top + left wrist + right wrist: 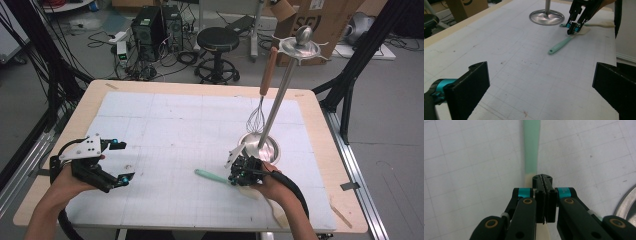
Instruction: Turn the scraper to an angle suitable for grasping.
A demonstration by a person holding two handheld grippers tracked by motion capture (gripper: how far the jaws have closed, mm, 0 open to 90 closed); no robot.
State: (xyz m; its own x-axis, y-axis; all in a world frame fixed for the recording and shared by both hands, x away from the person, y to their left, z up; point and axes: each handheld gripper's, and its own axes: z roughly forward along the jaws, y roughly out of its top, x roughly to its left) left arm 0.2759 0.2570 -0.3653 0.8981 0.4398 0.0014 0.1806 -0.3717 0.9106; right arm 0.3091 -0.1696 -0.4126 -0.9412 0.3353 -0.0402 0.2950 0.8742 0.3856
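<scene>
In the right gripper view, the right gripper (543,202) covers most of the mint spatula's (531,147) cream blade, and the handle's far end runs off the top edge. The metal stand base (627,203) is cut off at the right edge.

Lab, computer towers (156,26), cables (102,37) (floor-strewn)

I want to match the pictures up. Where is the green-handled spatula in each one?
High view: green-handled spatula low centre, beside right gripper.
Left gripper view: upper right.
Right gripper view: top centre, handle running up.
Shared landmark: round metal base.
</scene>
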